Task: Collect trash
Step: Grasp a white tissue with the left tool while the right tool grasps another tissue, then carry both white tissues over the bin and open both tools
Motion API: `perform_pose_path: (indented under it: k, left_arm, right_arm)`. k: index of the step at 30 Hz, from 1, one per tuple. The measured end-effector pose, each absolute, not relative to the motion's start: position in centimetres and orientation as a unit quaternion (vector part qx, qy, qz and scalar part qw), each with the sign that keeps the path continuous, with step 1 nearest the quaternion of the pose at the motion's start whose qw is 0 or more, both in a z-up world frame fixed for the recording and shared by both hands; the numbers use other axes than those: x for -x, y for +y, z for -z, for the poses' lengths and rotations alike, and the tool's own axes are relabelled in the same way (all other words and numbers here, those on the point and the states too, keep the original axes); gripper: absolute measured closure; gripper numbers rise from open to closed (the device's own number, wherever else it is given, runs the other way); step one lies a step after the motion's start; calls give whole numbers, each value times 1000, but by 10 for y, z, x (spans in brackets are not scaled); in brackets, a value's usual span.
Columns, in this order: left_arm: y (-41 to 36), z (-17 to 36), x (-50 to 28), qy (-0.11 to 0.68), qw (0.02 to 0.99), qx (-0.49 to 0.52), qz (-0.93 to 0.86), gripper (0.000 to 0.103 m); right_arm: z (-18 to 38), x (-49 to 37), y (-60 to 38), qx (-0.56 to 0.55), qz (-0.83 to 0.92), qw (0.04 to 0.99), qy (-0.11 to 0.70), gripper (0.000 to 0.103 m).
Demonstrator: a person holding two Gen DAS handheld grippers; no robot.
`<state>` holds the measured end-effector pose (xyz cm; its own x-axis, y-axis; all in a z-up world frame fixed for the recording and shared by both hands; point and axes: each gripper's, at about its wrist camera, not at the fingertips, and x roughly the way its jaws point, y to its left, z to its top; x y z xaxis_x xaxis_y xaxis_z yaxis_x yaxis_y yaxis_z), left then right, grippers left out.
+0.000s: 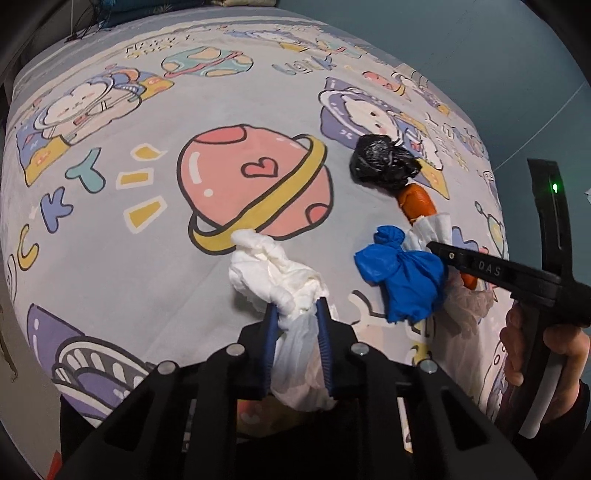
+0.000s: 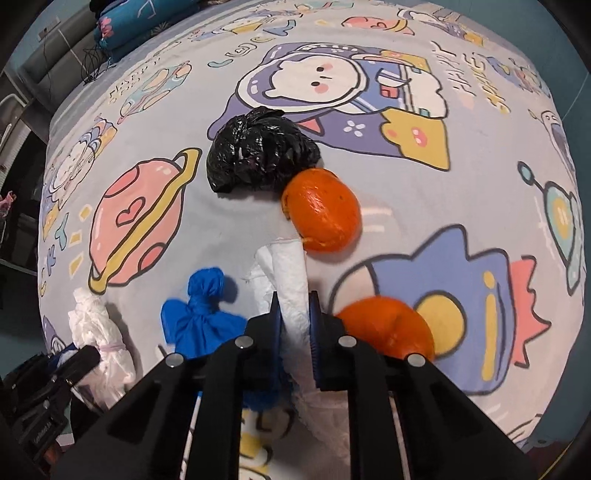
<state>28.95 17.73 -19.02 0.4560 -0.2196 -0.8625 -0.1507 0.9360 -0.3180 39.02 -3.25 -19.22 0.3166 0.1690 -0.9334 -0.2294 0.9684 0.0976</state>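
Trash lies on a bed with a cartoon sheet (image 1: 110, 229). My left gripper (image 1: 295, 310) is shut on a crumpled white tissue (image 1: 269, 269), which also shows in the right wrist view (image 2: 99, 332). My right gripper (image 2: 293, 301) is shut on another white tissue (image 2: 288, 273), seen from the side in the left wrist view (image 1: 430, 245). A knotted blue plastic scrap (image 2: 199, 317) lies just left of it (image 1: 402, 280). A crumpled black bag (image 2: 255, 151) lies further out (image 1: 384, 162), touching an orange peel (image 2: 321, 210). A second orange peel (image 2: 388, 328) lies beside the right finger.
Folded blue bedding (image 2: 136, 22) lies at the far end of the bed. The bed's edge curves away at the left (image 1: 14, 258) and right (image 2: 561, 258). A hand (image 1: 546, 350) holds the right gripper's handle.
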Motion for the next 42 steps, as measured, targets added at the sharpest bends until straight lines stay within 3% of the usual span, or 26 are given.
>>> perform_pose_path:
  k: [42]
  left_arm:
    - [109, 68, -212, 409, 902, 129, 55, 84]
  right_arm:
    - [51, -257, -157, -64, -140, 885, 440, 91]
